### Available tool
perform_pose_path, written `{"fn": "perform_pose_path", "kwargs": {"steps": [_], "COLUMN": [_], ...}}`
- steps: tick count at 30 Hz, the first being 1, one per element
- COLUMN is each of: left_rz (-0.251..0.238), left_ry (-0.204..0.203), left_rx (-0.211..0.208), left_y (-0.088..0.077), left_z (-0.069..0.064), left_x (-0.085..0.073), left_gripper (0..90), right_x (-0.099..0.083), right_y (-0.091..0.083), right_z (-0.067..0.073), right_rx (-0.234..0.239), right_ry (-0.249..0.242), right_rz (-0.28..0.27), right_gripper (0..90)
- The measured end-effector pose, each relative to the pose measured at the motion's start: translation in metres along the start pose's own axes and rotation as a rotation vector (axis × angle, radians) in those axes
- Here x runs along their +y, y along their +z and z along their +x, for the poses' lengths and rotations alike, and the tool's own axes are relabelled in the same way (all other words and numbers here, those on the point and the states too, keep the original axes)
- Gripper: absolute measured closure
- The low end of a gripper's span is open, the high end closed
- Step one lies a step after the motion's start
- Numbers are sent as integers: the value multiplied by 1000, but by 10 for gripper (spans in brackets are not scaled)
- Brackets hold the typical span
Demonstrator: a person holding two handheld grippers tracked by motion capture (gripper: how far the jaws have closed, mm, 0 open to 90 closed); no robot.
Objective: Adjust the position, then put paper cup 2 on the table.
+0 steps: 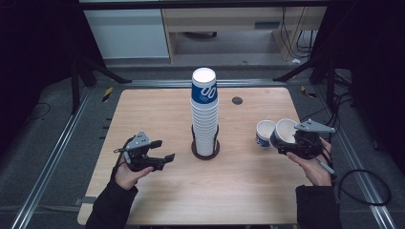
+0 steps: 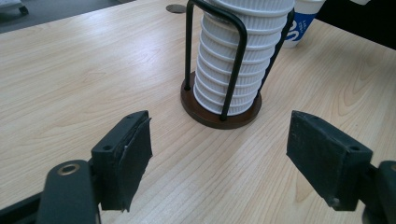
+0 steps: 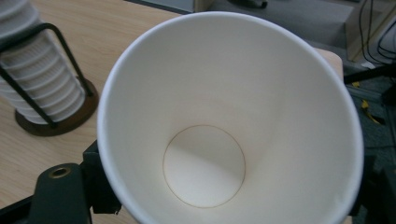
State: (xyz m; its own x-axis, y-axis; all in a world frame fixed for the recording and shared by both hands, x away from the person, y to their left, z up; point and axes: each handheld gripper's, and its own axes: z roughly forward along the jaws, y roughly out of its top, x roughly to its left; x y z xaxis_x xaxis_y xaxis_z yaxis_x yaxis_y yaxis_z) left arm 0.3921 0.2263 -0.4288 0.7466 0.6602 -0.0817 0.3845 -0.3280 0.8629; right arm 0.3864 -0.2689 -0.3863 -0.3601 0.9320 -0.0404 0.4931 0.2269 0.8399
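Dark curtains close in both sides of the room, and a pale wood-grain desk point(image 1: 157, 109) with rounded corners sits on a grey floor between metal rails. At its middle stands a tall stack of paper cups point(image 1: 205, 114), upright, its long axis vertical, ribbed white rims nested one over another and a blue-banded cup on top. The stack sits in a holder point(image 2: 219, 112): a round dark-brown base with thin black wire loops rising around the lower cups. To the right, near the desk's edge, the right gripper point(image 1: 301, 140) is closed around a single paper cup point(image 1: 285, 131), smooth and white inside, conical, tilted so its open mouth faces back toward the gripper's camera and its round bottom points away. Just beside it on the left, a second cup point(image 1: 264, 132) with a blue band stands on the desk, mouth up. Left of the stack and well apart from it, the left gripper point(image 1: 160, 150) hovers with its black padded fingers point(image 2: 128, 156) spread wide, holding nothing and aimed at the holder.
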Motion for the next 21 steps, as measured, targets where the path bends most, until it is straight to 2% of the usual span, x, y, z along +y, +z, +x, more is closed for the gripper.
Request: {"fn": "perform_pose_path", "kwargs": {"steps": [4, 9, 21], "left_rz": [4, 9, 17], "left_ry": [3, 5, 1], "left_rx": [5, 8, 6], "left_y": [0, 0, 1], "left_z": [-1, 0, 1], "left_x": [0, 0, -1], "left_gripper": [216, 215, 213], "right_x": [-5, -10, -23], "right_y": [3, 11, 24], "right_z": [-10, -18, -35], "right_rx": [-45, -94, -143], "right_ry": [26, 24, 36], "right_rz": [28, 70, 120], "right_gripper": [201, 201, 200]}}
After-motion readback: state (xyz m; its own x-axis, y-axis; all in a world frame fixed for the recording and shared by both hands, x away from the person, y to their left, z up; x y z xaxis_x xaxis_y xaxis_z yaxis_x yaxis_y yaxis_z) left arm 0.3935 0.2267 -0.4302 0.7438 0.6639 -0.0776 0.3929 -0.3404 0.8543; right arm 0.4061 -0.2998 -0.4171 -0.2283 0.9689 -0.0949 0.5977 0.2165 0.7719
